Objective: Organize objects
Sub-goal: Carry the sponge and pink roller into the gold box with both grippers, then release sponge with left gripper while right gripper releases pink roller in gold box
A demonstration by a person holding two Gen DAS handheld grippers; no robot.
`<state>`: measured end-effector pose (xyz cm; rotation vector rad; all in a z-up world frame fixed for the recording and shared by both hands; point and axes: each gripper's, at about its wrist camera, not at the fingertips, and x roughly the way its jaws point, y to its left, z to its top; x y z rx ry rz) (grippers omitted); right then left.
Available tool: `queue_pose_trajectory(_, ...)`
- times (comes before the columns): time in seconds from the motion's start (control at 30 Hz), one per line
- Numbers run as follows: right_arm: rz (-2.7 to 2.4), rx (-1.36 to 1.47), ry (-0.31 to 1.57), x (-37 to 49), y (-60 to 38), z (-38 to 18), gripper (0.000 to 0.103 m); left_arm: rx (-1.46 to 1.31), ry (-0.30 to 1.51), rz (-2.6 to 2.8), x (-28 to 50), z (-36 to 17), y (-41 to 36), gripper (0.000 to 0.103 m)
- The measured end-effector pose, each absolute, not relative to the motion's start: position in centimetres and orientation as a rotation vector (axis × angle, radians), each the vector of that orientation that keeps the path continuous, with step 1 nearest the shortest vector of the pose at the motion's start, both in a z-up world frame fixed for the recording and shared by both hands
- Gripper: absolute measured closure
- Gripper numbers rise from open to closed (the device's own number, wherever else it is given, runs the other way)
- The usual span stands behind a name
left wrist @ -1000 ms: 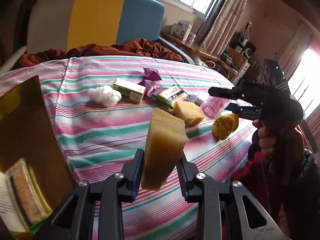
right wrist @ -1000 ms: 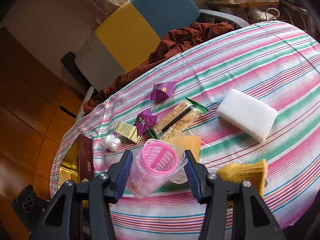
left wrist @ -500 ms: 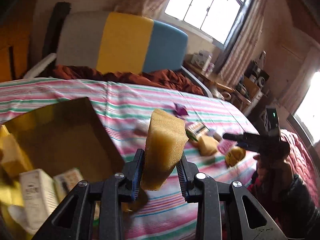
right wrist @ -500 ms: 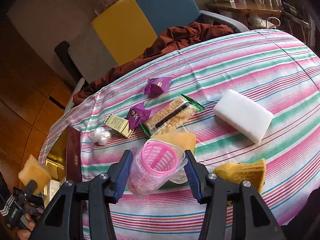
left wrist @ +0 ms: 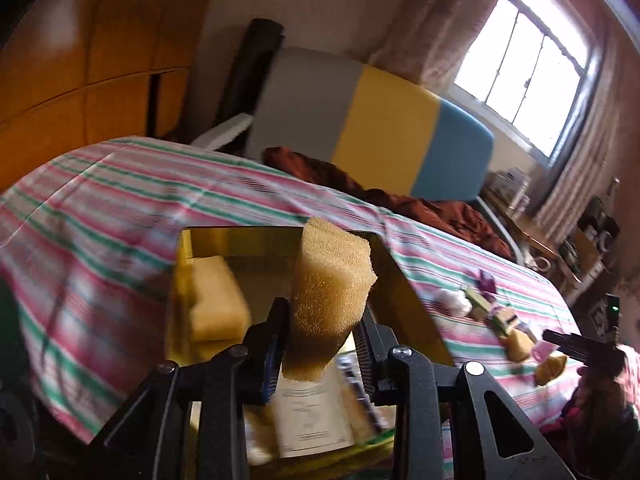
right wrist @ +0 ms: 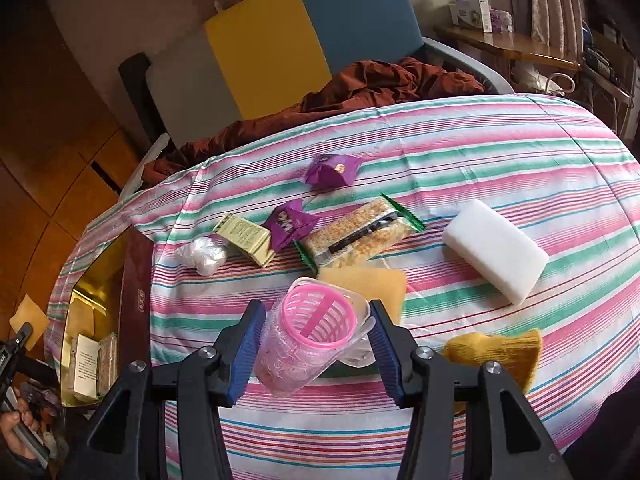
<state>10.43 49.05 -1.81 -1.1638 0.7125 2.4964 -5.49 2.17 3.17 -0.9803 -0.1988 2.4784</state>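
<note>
My left gripper point(left wrist: 320, 340) is shut on a tan sponge point(left wrist: 332, 300) that stands upright between its pads, over the open gold box point(left wrist: 404, 296). Inside the box lie another yellow sponge point(left wrist: 216, 304) and a white carton point(left wrist: 308, 420). My right gripper point(right wrist: 318, 344) is shut on a clear plastic cup with a pink strainer insert point(right wrist: 316, 328), held above the striped tablecloth point(right wrist: 480, 152). In the right wrist view the gold box point(right wrist: 92, 280) sits at the table's left edge, with the tan sponge point(right wrist: 28, 318) beside it.
On the cloth lie a white foam block point(right wrist: 496, 248), a yellow sponge point(right wrist: 372, 284), a mustard knitted cloth point(right wrist: 500, 356), a snack bar point(right wrist: 360, 234), two purple packets point(right wrist: 332, 170), a pale green carton point(right wrist: 244, 238) and a plastic wad point(right wrist: 202, 256). A chair with brown fabric point(right wrist: 360, 80) stands behind.
My left gripper has swung left with the tan sponge, from above the loose items to above the gold box. My right gripper has drifted slightly, still holding the cup.
</note>
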Motion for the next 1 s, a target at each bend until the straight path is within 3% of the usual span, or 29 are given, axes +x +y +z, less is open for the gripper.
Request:
queue_pose_trajectory(0.33,2.817,-1.262,0.526,3.5,36.4,1.3,0.051,-1.070,-0.250,2.555,-7.2,0.4,-2.4,0.070)
queue_pose_trajectory(0.83,2.856,-1.653,-0.354,-2.0,21.2,-3.6,0.051,-1.172,-0.185,2.504,-8.2,-3.3,-0.3,0.070)
queue_pose_trajectory(1.0,2.808,-1.682,-0.458,-2.2,20.6,-5.2,0.051,-1.201,-0.188,2.511,-8.7,-4.2,-0.3,0.069)
